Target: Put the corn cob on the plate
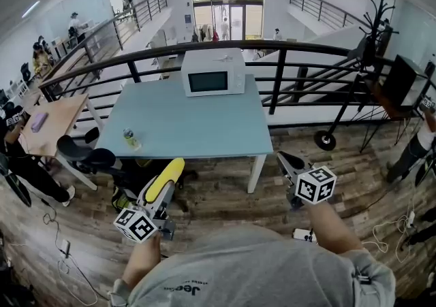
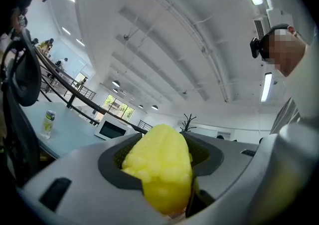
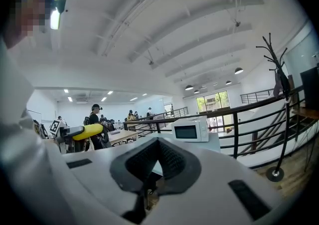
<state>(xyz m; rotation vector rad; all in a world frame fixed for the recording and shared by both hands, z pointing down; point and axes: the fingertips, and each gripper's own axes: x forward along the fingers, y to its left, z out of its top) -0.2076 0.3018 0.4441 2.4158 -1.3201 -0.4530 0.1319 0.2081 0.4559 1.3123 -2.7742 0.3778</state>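
Note:
A yellow corn cob (image 1: 169,175) sticks forward and up out of my left gripper (image 1: 162,195), whose jaws are shut on its lower end. In the left gripper view the cob (image 2: 160,169) fills the space between the dark pads (image 2: 115,158). It also shows from the side in the right gripper view as a yellow cob (image 3: 88,130) at the left. My right gripper (image 1: 290,163) hangs in front of the table's right front corner, jaws together with nothing between them (image 3: 155,168). Both grippers are held above the wooden floor, short of the table.
A light blue table (image 1: 197,122) stands ahead with a white microwave (image 1: 213,72) at its far edge and a small can (image 1: 130,138) near its left front. A black office chair (image 1: 85,152) and a wooden desk (image 1: 58,118) are at the left. A black railing (image 1: 272,50) runs behind.

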